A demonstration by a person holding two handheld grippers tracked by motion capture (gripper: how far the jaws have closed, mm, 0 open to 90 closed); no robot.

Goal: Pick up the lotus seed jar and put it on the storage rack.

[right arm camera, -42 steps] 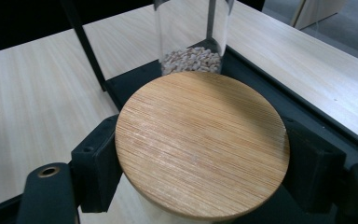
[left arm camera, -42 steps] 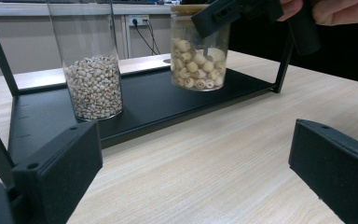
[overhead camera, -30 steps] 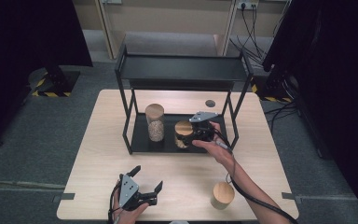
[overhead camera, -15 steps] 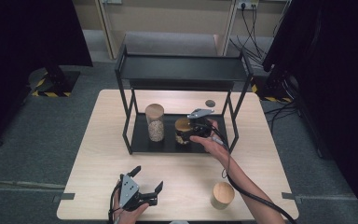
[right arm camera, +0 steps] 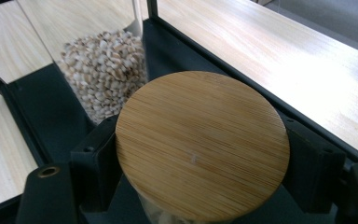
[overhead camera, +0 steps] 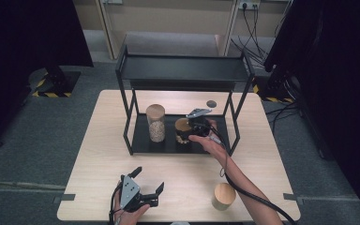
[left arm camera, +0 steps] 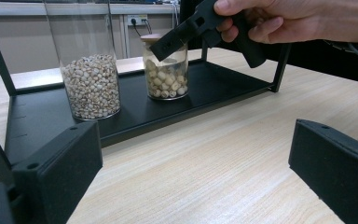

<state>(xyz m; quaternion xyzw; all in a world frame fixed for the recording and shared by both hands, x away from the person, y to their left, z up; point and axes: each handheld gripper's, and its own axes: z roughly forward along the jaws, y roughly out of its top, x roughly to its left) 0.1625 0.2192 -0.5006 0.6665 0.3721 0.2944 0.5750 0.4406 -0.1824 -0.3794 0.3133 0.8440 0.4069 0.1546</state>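
Nearest, the left gripper rests on the counter, its fingers spread wide with nothing between them. Farther off, the right gripper has its fingers clamped around the short jar, which stands on the rack beside the tall jar.

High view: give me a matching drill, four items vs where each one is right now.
Items:
1. tall jar
2. short jar
3. third jar
4. left gripper

Places:
A. table's near right, off the rack
B. rack's lower shelf, left of the other jar there
C. table's near edge, jaws open
D. lower shelf, clamped in the right gripper

Pairs: 1-B, 2-D, 3-A, 4-C
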